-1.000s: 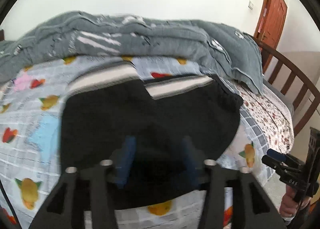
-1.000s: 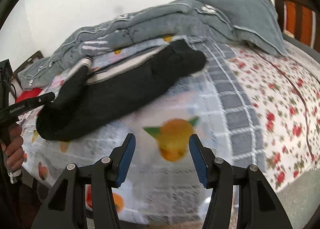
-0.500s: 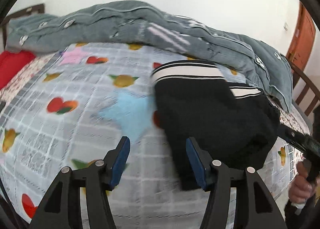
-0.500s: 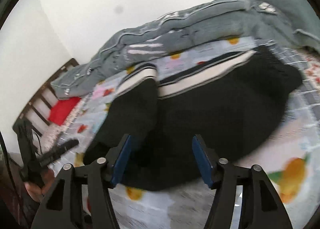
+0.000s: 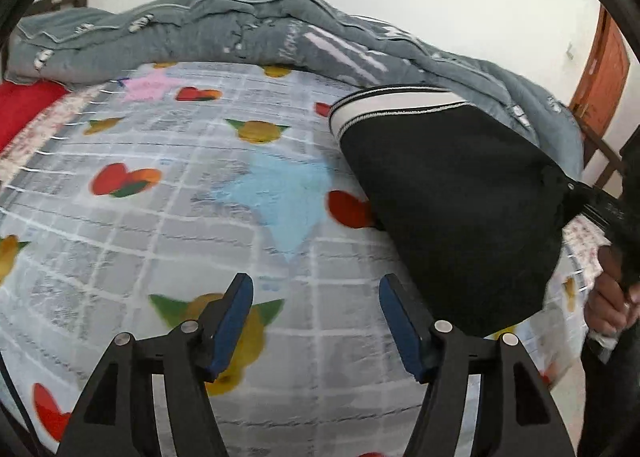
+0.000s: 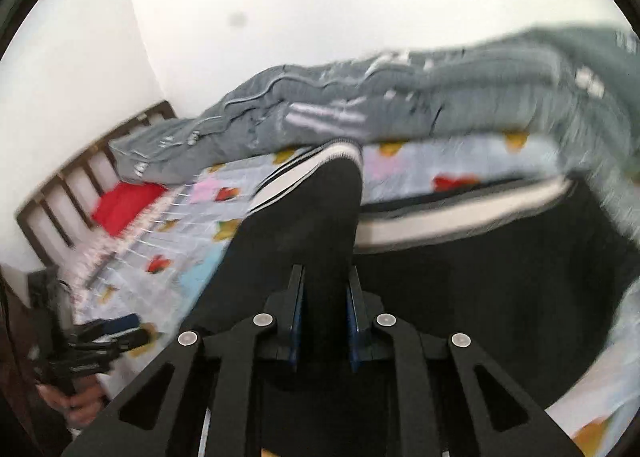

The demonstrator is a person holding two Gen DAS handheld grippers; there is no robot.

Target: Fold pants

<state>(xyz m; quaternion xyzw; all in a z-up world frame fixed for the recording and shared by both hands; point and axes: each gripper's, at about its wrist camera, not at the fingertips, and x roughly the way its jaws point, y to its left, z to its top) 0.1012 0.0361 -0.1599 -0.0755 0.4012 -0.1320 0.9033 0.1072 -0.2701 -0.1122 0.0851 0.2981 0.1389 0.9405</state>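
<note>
Black pants [image 5: 452,201] with a white striped waistband lie folded on the patterned bed sheet, right of centre in the left wrist view. My left gripper [image 5: 316,321] is open and empty, over bare sheet just left of the pants. My right gripper [image 6: 324,317] is shut on a fold of the black pants [image 6: 304,225] and lifts one part of them; the rest of the pants [image 6: 500,289] spreads to the right. The right gripper also shows in the left wrist view [image 5: 596,201] at the pants' right edge.
A rumpled grey quilt [image 5: 280,25] lies along the back of the bed by the white wall. A red pillow [image 5: 24,105] sits at the far left. A wooden headboard [image 6: 68,193] and a brown door [image 5: 600,77] flank the bed.
My left gripper has swung left off the pants to bare sheet. My right gripper has moved onto the pants and closed on a fold, lifting it.
</note>
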